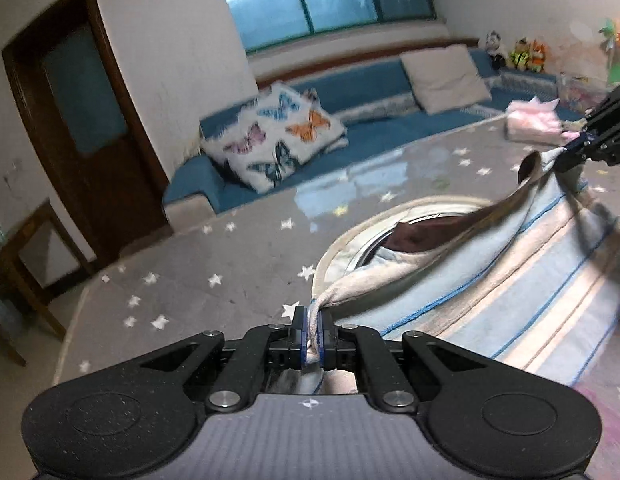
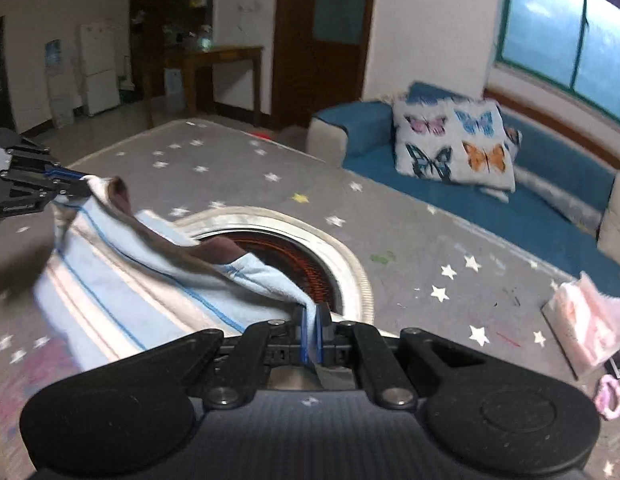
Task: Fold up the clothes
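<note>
Striped cloth [image 1: 510,280] pinched thinly by left claw [image 1: 313,336] and right claw [image 2: 310,334], both clamped closed on corners; risks slipping, sagging unevenly.

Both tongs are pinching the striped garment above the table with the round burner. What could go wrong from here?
1. Each of the left tongs and right tongs grips only a thin corner of the garment; tension could pull a corner free.
2. The garment's middle sags over the burner and may snag on its rim when lowered.
3. The pink packet lies near the right tongs; swinging cloth might knock it.
</note>
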`<action>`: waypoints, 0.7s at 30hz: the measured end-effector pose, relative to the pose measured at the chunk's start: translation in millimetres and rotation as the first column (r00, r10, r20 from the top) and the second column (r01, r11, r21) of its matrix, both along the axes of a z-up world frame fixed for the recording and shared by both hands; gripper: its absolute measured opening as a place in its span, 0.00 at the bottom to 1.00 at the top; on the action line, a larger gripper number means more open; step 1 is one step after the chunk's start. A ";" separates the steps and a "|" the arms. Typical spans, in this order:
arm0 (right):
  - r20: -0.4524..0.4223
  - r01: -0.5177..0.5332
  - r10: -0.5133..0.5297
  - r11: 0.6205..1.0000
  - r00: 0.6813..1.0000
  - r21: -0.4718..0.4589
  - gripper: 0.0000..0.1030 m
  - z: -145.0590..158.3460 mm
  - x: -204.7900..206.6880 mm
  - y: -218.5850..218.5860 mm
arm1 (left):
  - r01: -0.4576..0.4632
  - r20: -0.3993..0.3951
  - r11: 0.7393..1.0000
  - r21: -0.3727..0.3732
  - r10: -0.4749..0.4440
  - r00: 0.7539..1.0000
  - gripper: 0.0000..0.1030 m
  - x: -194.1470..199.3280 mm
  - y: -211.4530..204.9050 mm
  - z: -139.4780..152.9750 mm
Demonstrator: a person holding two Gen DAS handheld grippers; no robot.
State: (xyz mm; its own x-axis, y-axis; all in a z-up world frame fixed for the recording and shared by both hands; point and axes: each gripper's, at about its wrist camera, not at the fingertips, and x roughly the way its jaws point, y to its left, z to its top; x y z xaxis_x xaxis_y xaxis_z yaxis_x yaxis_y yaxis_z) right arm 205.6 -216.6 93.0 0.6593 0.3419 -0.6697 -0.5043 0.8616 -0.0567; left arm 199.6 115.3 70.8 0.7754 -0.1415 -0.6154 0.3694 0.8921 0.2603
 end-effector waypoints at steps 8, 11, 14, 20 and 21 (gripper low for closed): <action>-0.111 0.125 -0.120 0.991 0.987 0.039 0.06 -71.6 67.6 -3.0 | -0.052 -0.107 0.998 0.024 0.055 0.993 0.09 62.0 -3.0 -57.0; -0.133 0.168 -0.160 0.984 0.978 0.055 0.16 -87.8 76.9 -7.6 | -0.076 -0.123 0.997 0.032 0.079 0.989 0.13 67.5 -3.8 -68.3; -0.126 0.196 -0.185 0.977 0.975 0.089 0.21 -86.9 77.1 -15.5 | -0.102 -0.107 0.994 0.031 0.105 0.989 0.26 69.5 -1.1 -64.5; -0.070 0.213 -0.205 0.970 0.976 0.122 0.22 -58.1 65.0 -25.2 | -0.173 -0.064 0.985 -0.013 0.172 0.983 0.27 65.5 9.1 -41.9; -0.071 0.204 -0.196 0.970 0.978 0.129 0.22 -55.3 62.8 -24.2 | -0.177 -0.062 0.984 -0.029 0.175 0.983 0.27 63.4 9.2 -38.1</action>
